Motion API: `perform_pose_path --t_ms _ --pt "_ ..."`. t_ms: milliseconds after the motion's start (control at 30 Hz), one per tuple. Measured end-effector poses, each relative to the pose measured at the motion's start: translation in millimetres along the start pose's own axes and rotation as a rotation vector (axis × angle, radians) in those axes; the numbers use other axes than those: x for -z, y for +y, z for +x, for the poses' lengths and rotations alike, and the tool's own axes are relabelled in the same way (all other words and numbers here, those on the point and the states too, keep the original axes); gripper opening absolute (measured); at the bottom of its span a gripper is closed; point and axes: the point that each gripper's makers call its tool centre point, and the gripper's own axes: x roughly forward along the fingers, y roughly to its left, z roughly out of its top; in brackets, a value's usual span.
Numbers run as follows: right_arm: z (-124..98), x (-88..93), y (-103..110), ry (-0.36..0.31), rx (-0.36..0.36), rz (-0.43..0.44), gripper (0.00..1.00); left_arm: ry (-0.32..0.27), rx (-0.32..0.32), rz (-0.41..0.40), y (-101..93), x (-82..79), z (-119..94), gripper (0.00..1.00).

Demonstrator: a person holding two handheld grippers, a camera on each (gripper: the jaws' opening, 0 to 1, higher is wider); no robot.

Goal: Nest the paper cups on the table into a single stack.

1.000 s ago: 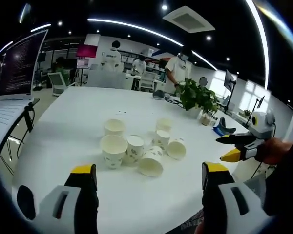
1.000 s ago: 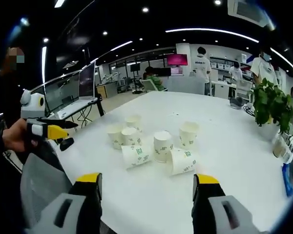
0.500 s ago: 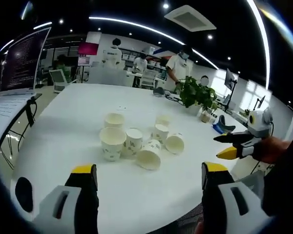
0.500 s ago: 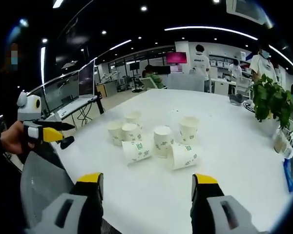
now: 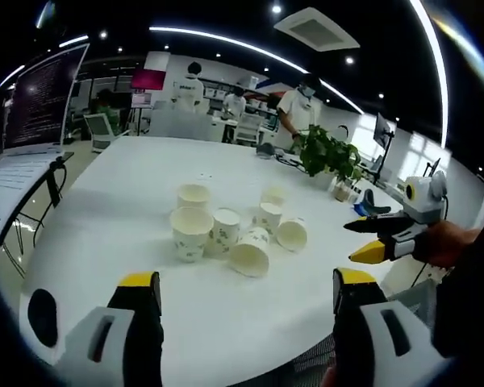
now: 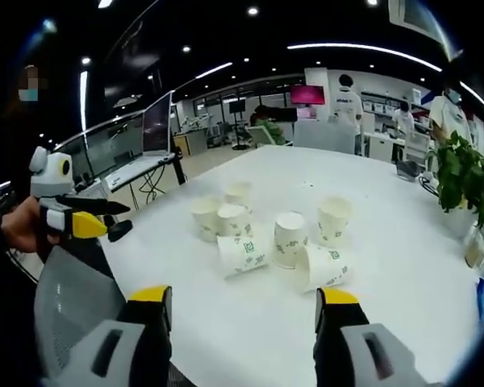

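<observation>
**Paper cups sat unstacked on white table**

Paper cups [image 5: 226, 234] numbered six, clustered near the middle of the white table [image 5: 129, 201]: four upright, two tipped on their sides. Both the left gripper [image 5: 240, 294] and right gripper [image 6: 242, 310] hung spread and empty over the near edge. A potted plant [image 5: 327, 157] stood toward the far edge. Printing on the cups was too small to read.
</observation>
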Motion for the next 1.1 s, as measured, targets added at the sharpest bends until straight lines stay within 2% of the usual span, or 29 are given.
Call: perform_pose_path --t_ms 400,567,800,933,1000,1100 --pt "14 -0.2 7 0.019 -0.034 -0.034 0.71 -0.001 0.002 0.011 -0.9 -1.9 -3 0.87" --pt "27 -0.9 9 0.037 -0.032 -0.042 0.71 -0.003 0.004 0.013 -1.5 -3.7 -3 0.87" --pt "57 -2.3 16 0.066 -0.043 -0.062 0.70 -0.010 0.003 0.013 1.4 -7.6 -5 0.87" --pt "77 -12.8 25 0.048 -0.057 -0.049 0.69 -0.015 -0.004 0.008 6.7 -7.3 -8 0.86" --pt "88 -14.8 28 0.062 -0.060 -0.056 0.69 -0.011 -0.007 0.007 6.4 -5.9 -10 0.86" --pt "105 -13.5 25 0.081 -0.038 -0.064 0.69 -0.009 -0.013 0.001 6.8 -4.6 -12 0.86"
